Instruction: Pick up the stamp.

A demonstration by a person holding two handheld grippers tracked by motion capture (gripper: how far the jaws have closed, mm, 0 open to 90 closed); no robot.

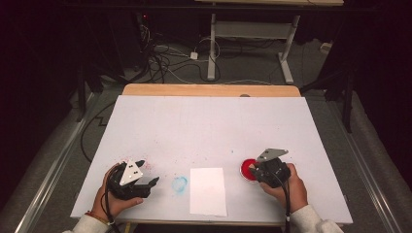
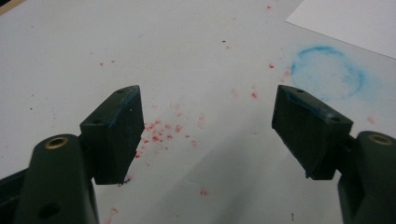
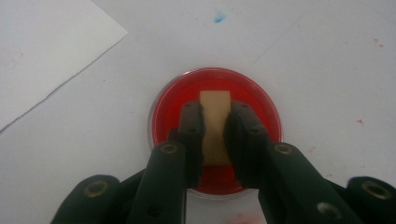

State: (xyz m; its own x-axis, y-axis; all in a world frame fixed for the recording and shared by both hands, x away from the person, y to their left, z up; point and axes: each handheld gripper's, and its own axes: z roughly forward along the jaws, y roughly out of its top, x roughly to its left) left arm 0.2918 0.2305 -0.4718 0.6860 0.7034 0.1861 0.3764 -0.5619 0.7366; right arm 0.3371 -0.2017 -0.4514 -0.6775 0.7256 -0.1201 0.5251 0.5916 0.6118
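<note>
A round red ink dish sits on the white table cover at the front right. My right gripper is over the dish, shut on a small tan wooden block. The block's far end is down in the red of the dish. At the front left, a hand holds my left gripper just above the cover, open, with nothing between its jaws. A white sheet of paper lies flat between the two grippers.
A blue ring stain marks the cover just left of the paper. Red specks are scattered under the left gripper. Beyond the cover are the wooden table edge, floor cables and a white table frame.
</note>
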